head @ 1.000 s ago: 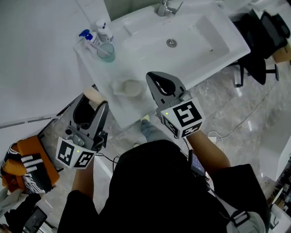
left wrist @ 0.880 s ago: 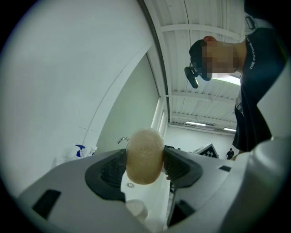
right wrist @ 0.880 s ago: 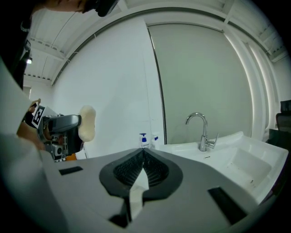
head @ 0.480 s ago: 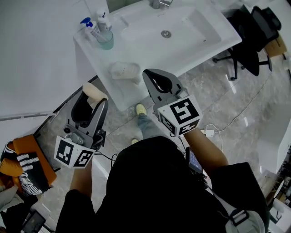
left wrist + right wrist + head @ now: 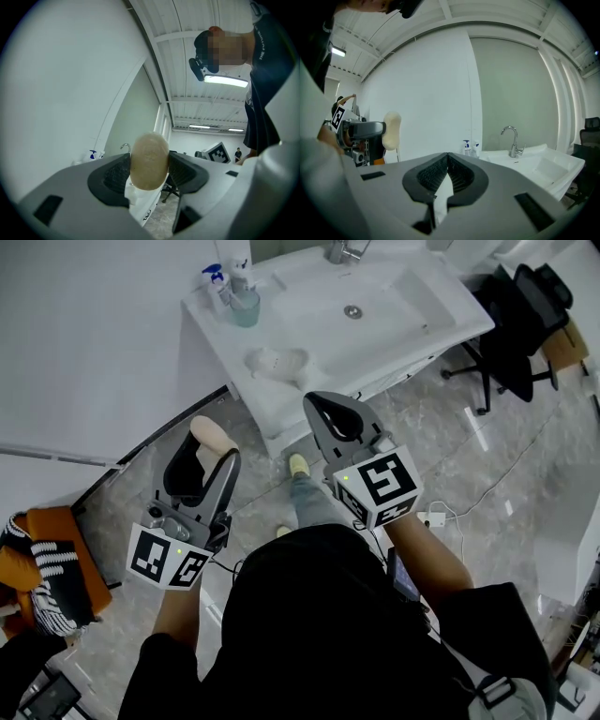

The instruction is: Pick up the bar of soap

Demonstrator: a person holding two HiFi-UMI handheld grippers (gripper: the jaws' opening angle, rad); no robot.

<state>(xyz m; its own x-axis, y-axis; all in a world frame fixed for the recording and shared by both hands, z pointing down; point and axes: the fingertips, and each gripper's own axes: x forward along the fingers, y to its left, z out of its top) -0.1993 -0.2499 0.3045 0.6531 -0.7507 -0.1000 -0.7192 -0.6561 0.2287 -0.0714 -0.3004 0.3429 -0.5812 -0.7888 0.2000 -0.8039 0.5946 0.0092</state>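
Soap (image 5: 210, 434) is half hidden in head view by the left gripper (image 5: 149, 161), whose jaws clamp it, short of the sink (image 5: 309, 306). Right gripper (image 5: 447, 155) jaws meet, empty, clear only in its own view.

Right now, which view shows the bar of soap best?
The left gripper view: the bar of soap sits large and central between the jaws. Head view: seen from above in the left gripper. Right gripper view: small, far left.
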